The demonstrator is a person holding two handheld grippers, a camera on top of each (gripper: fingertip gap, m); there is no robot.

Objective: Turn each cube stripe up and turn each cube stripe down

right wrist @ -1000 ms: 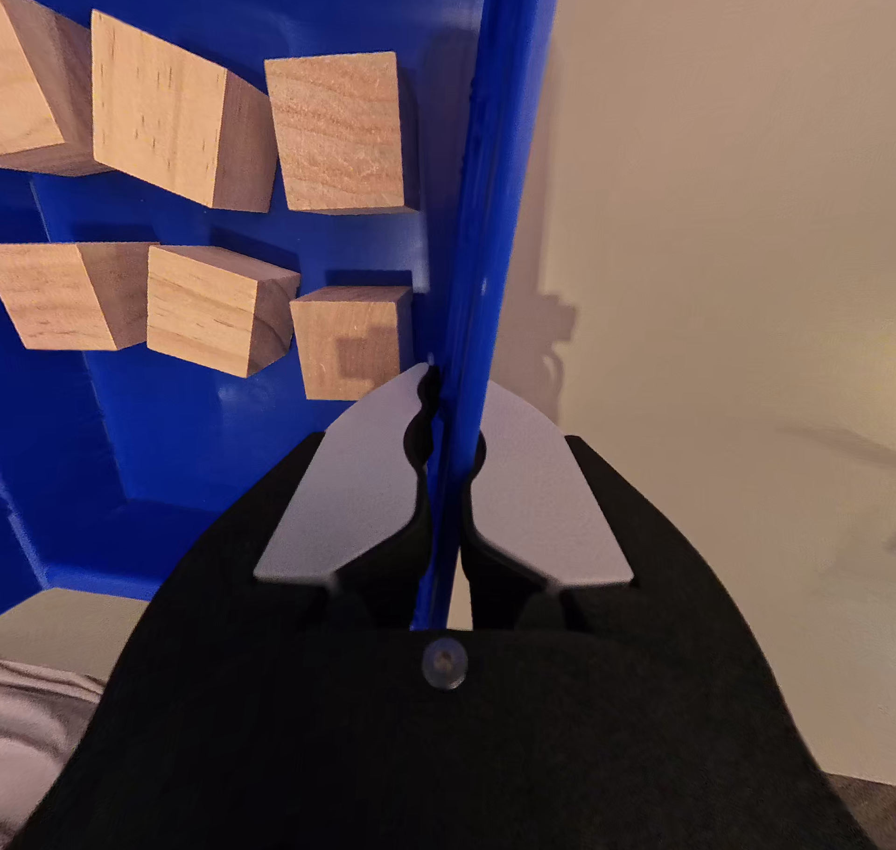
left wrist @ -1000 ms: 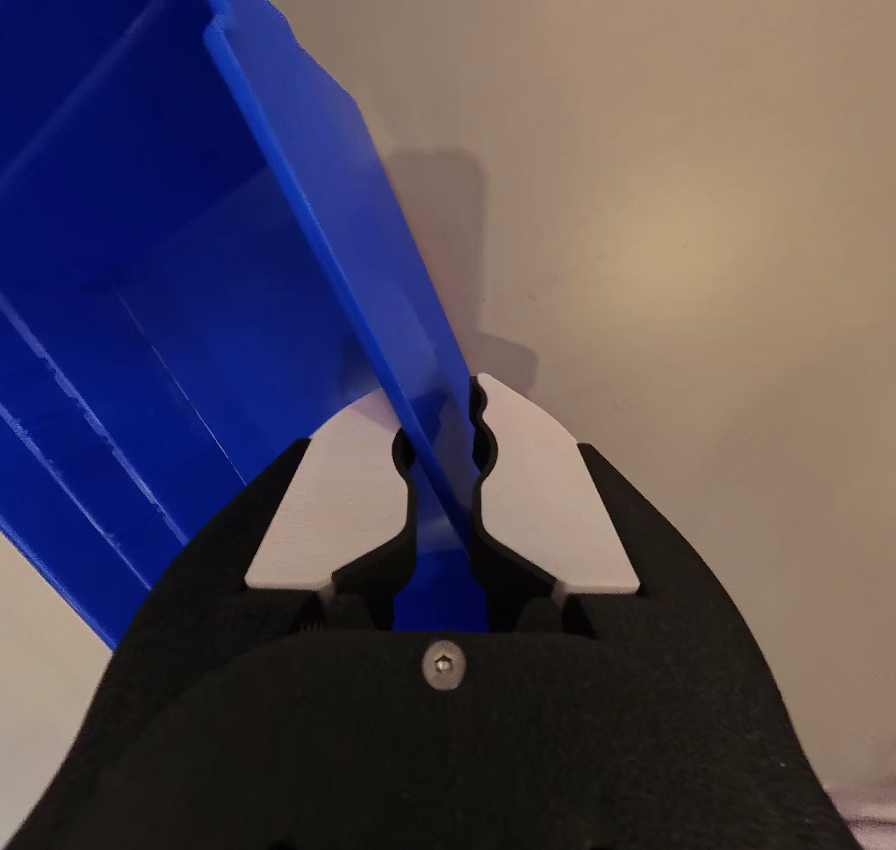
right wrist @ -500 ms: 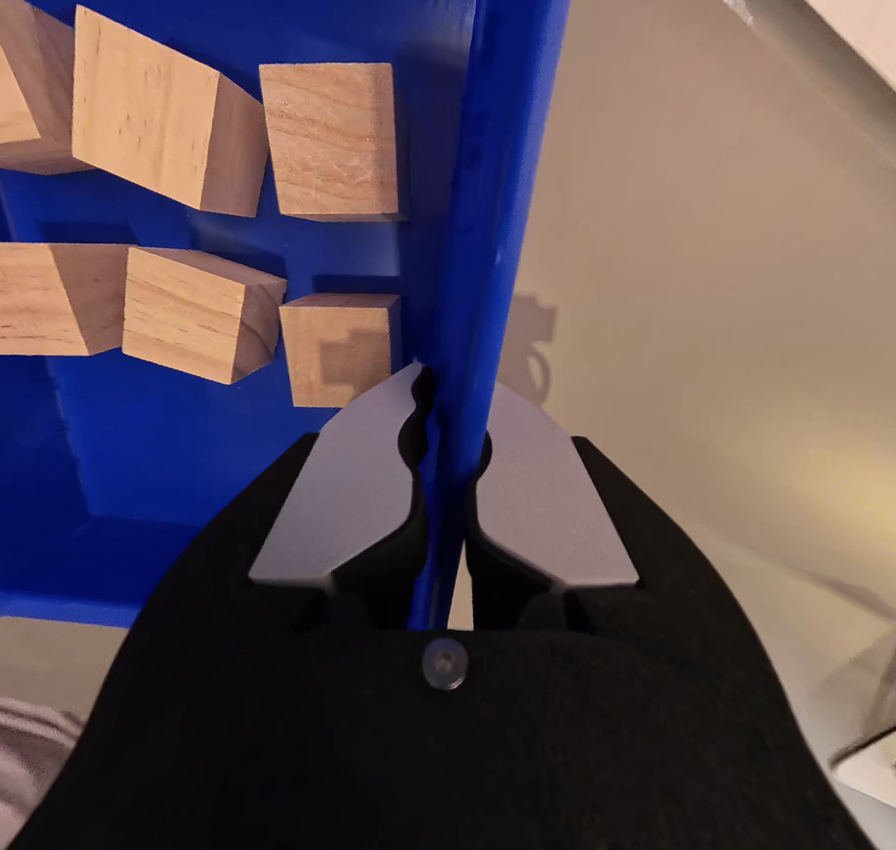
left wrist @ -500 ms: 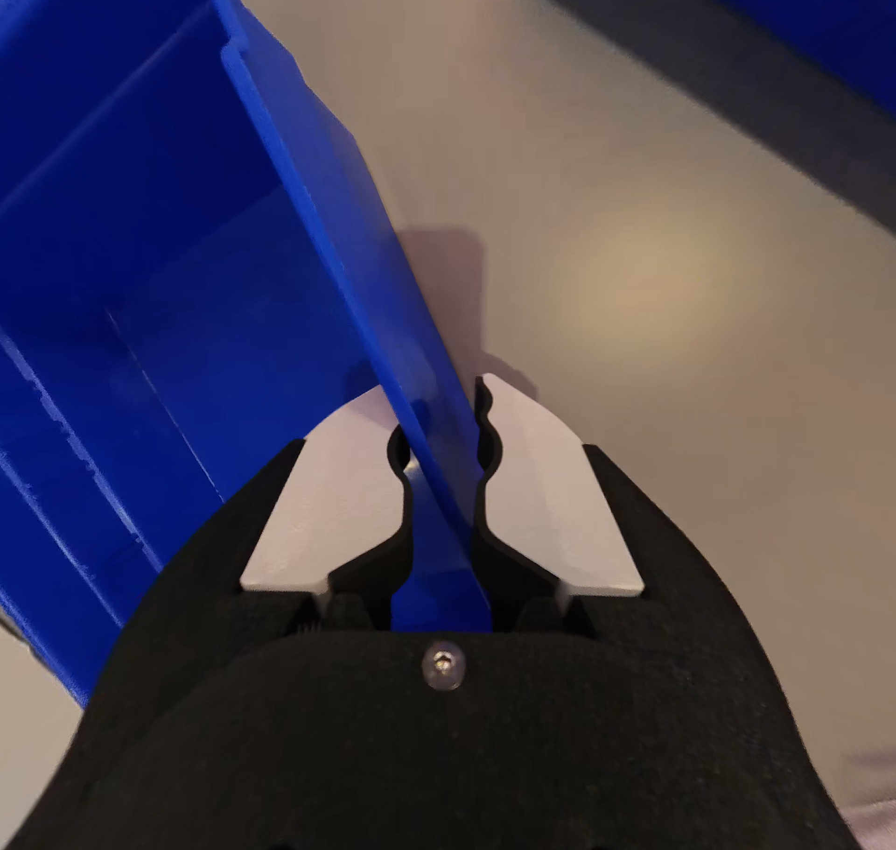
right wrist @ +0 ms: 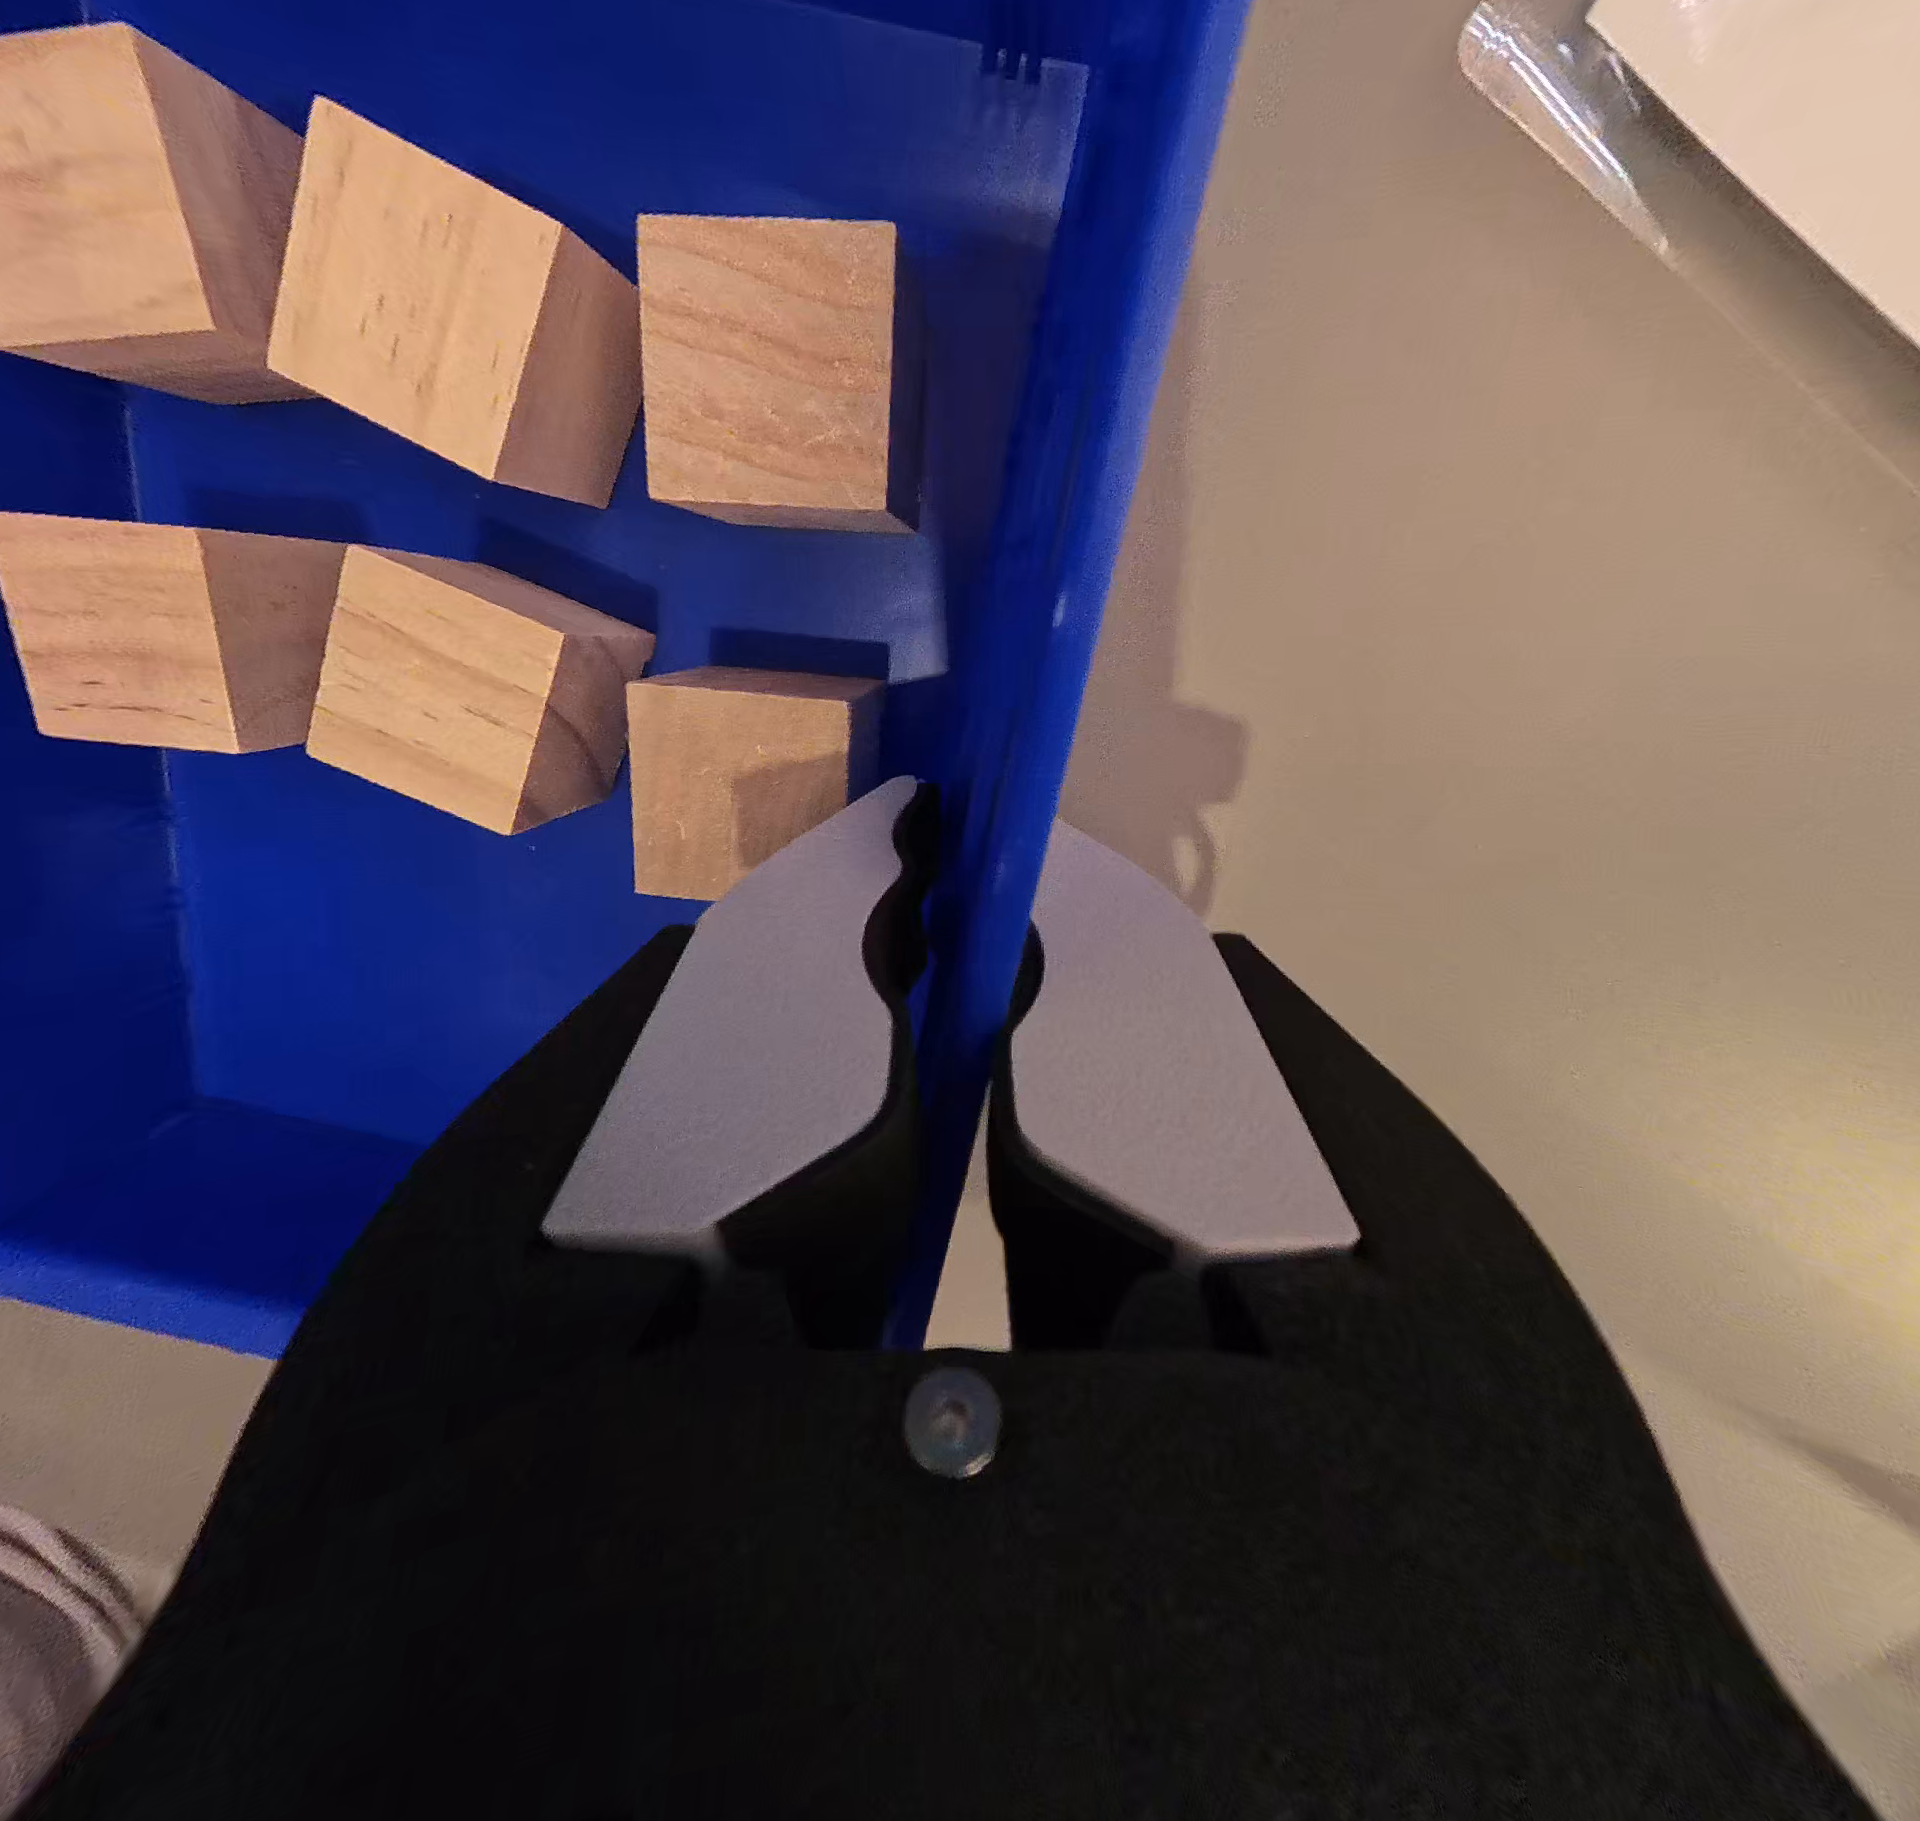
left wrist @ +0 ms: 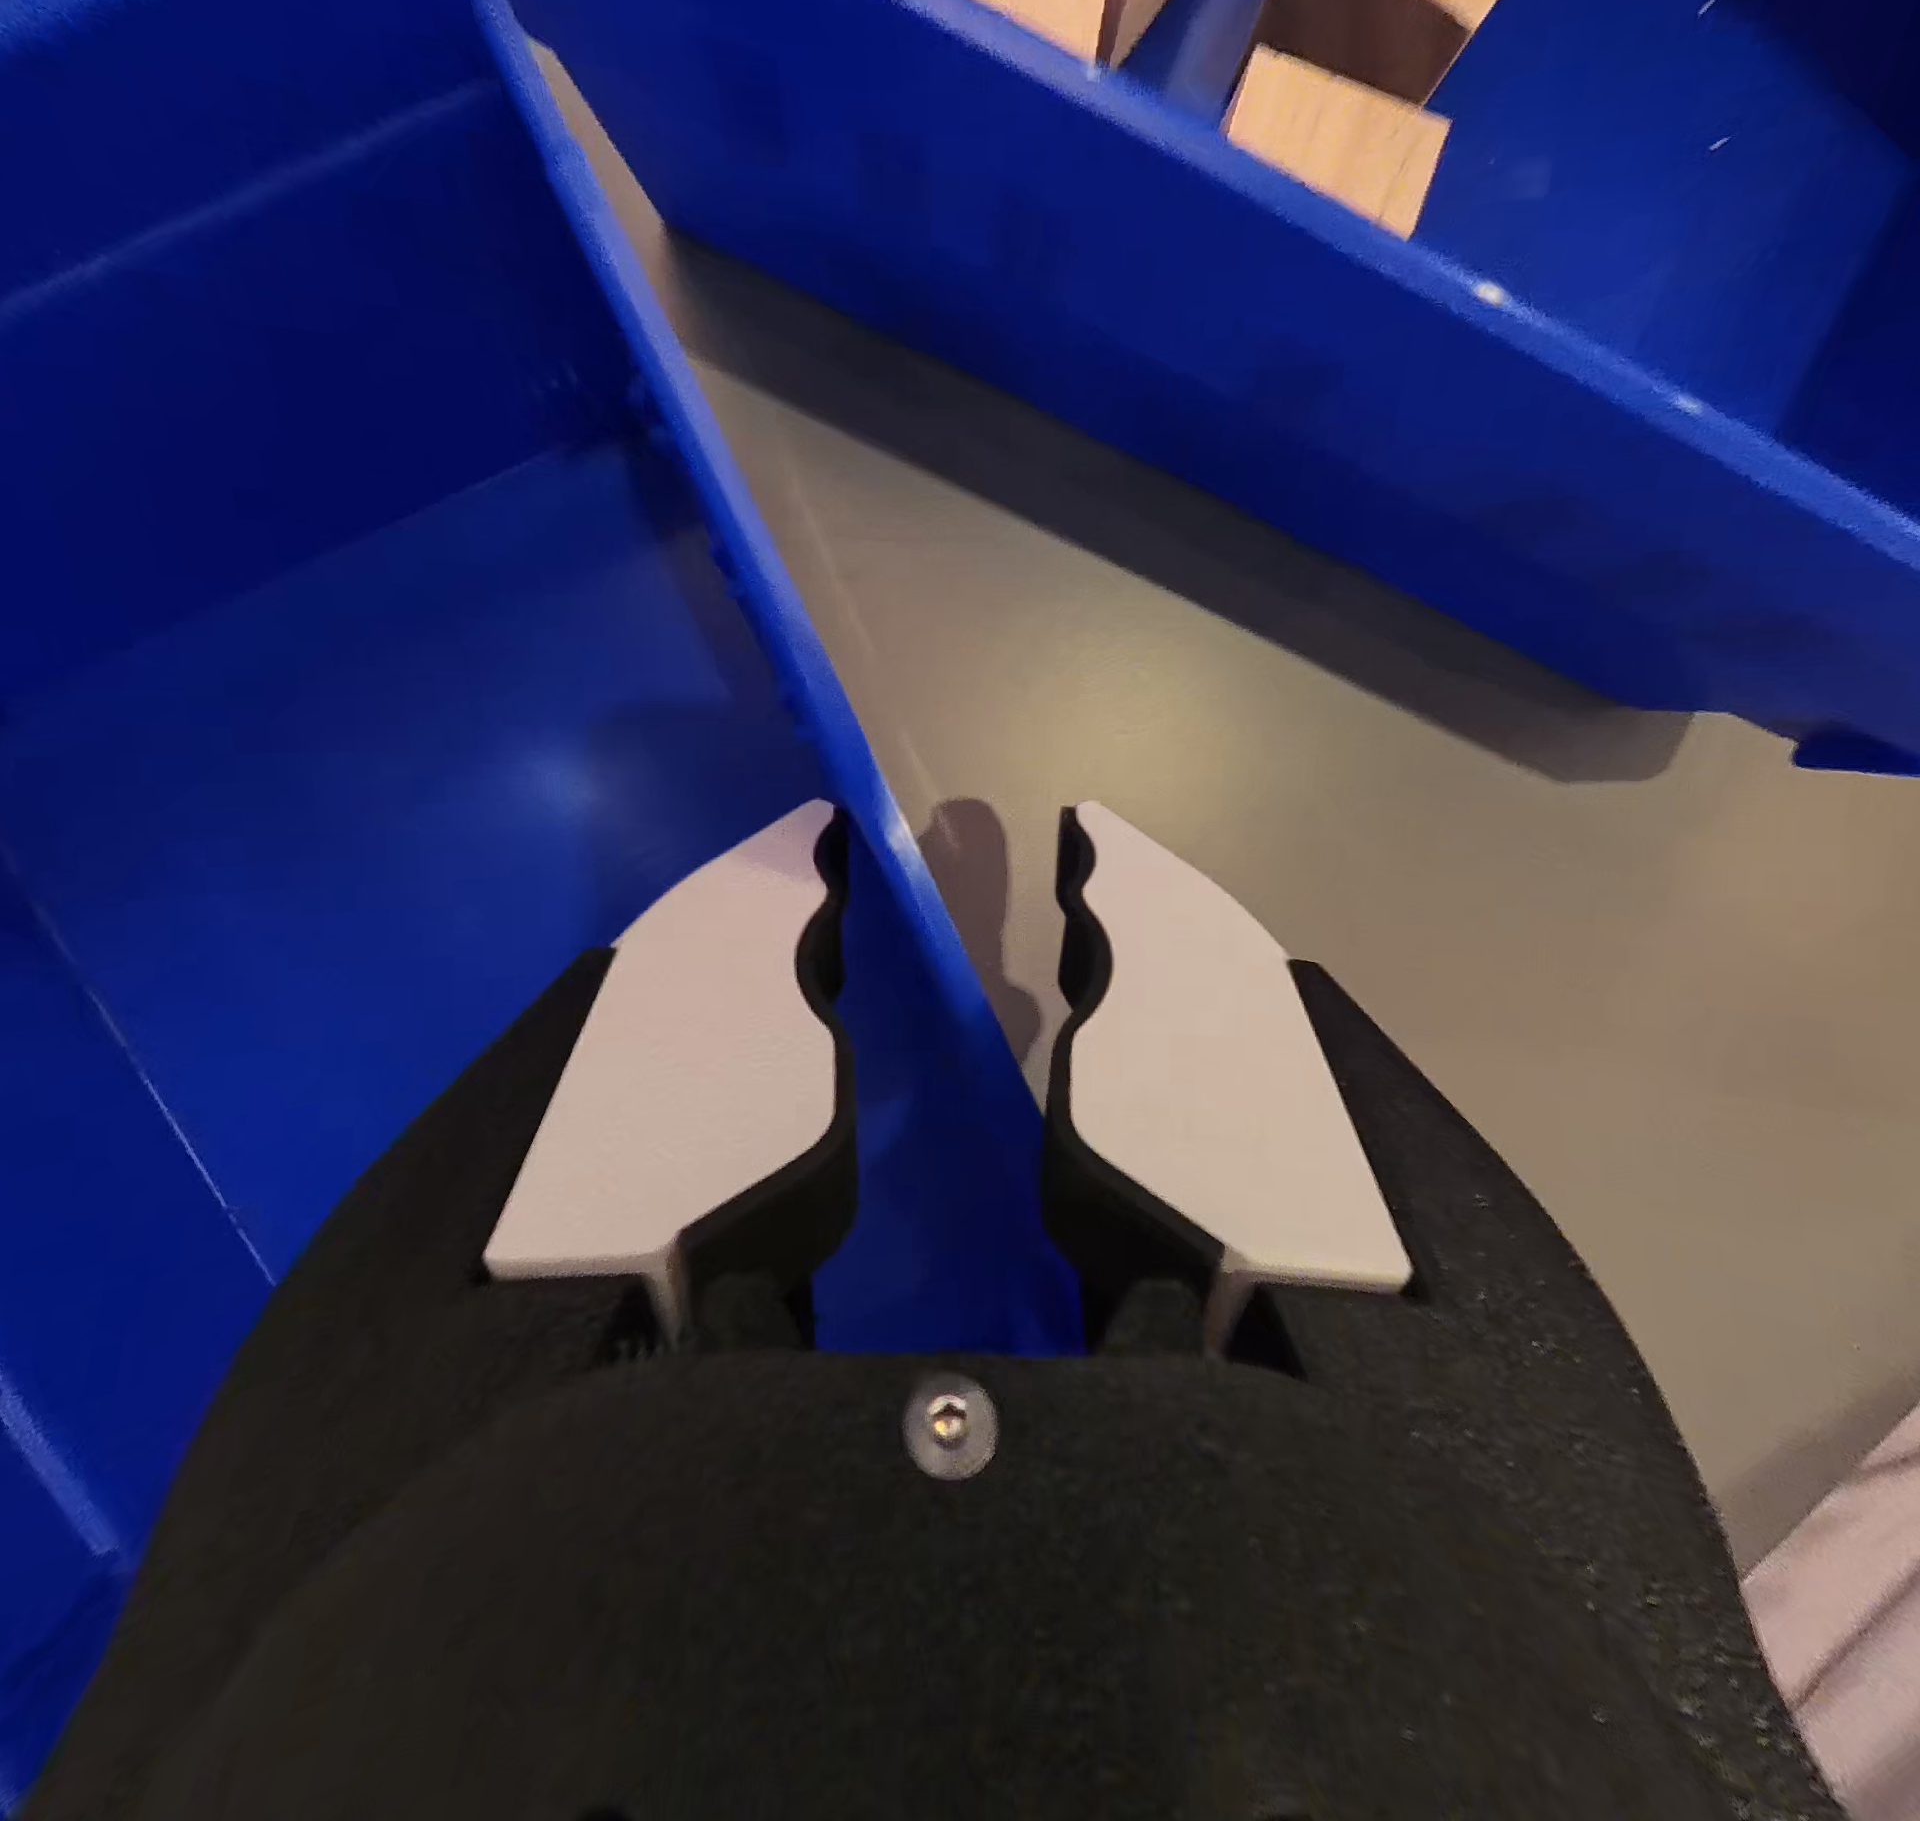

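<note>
Beige tabletop (right wrist: 1507,836) under both bins; right gripper (right wrist: 971,836) clamps bin wall (right wrist: 1023,628), left gripper (left wrist: 945,826) parted.

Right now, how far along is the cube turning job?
Barely begun. No stripe shows on any of the six plain wooden cubes in the blue plastic bin; neither gripper holds one. In hand: the right gripper is shut on that bin's side wall, while the left gripper stands open around the wall of an empty blue bin. Every flip remains.

Dim, warm light with soft shadows on the table (left wrist: 1299,940); wide-angle bending and blur at the edges.
</note>
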